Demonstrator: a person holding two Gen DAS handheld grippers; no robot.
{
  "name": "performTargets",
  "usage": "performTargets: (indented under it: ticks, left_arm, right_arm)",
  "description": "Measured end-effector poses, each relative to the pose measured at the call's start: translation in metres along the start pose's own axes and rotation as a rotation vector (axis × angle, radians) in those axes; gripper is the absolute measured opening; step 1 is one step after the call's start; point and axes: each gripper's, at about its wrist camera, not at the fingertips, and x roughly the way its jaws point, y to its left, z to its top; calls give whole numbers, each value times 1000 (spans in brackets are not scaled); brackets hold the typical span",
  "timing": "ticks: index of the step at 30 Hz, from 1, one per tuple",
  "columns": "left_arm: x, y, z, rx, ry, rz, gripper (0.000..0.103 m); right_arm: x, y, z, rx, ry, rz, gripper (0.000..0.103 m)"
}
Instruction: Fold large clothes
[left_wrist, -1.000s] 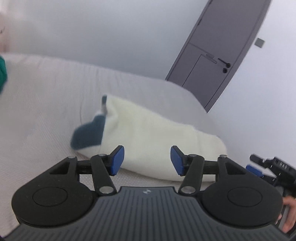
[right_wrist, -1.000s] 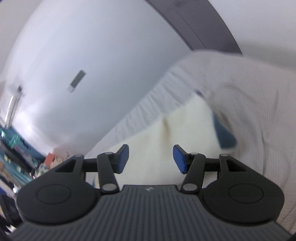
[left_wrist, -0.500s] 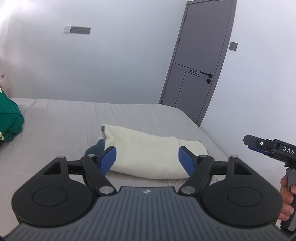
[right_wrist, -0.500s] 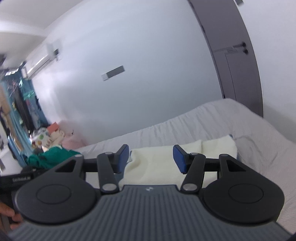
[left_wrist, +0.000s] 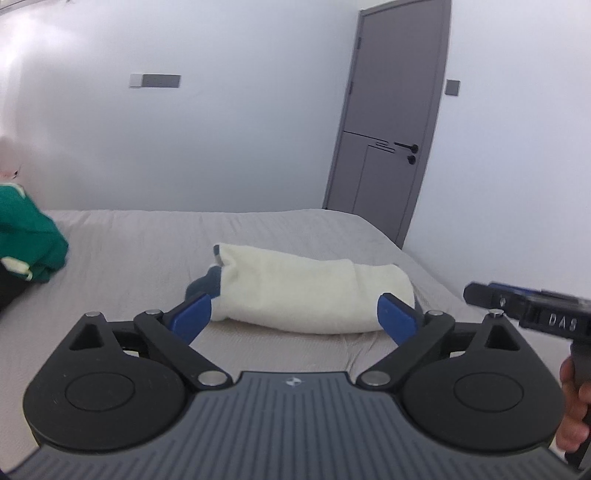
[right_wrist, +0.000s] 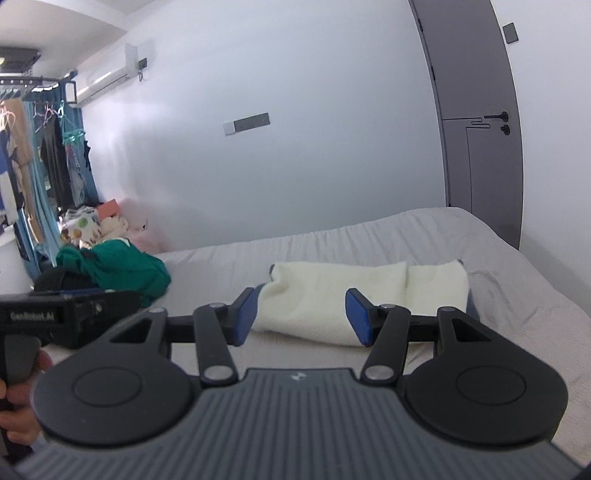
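Pale walls all round, a grey door (left_wrist: 388, 129) shut in the corner, a grey-covered bed (left_wrist: 147, 258) filling the room, an air conditioner (right_wrist: 110, 79) mounted up high.

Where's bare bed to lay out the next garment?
Bare sheet lies between the green garment and the folded cream garment, and along the far edge of the bed by the wall. There is also a strip in front of the cream fold, nearest the grippers. It is crowded at the left end, where the clothes pile sits.
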Motion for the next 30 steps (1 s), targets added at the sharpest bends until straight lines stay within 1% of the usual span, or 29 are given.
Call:
performTargets:
  ticks: [4,9,12,20,23,25,30]
  left_arm:
    - [-10,-7,-10,23,-18,37,99]
    - [-15,-10,-24,20,3,10,99]
    - [-17,-11,-32,23,6,15,99]
    - [-13,-12,-51,63,11,56,99]
    - [-9,-13,-56,74,11,86,99]
    - [-8,-12,-59,74,12,97,99]
    - [1,-2,-68,37,37,108,99]
  right_arm:
    - [-2,4,-12,-4,25,-13,57]
    - [-2,6,-27,-13,47,-21,57]
    - [0,5,-34,-7,57,-28,57]
    - [7,6,-50,1,86,-50,57]
    - [11,8,-56,-1,102,-51,57]
    - [13,7,-59,0,108,-52,57]
    - [15,6,-63,-9,116,-63,57]
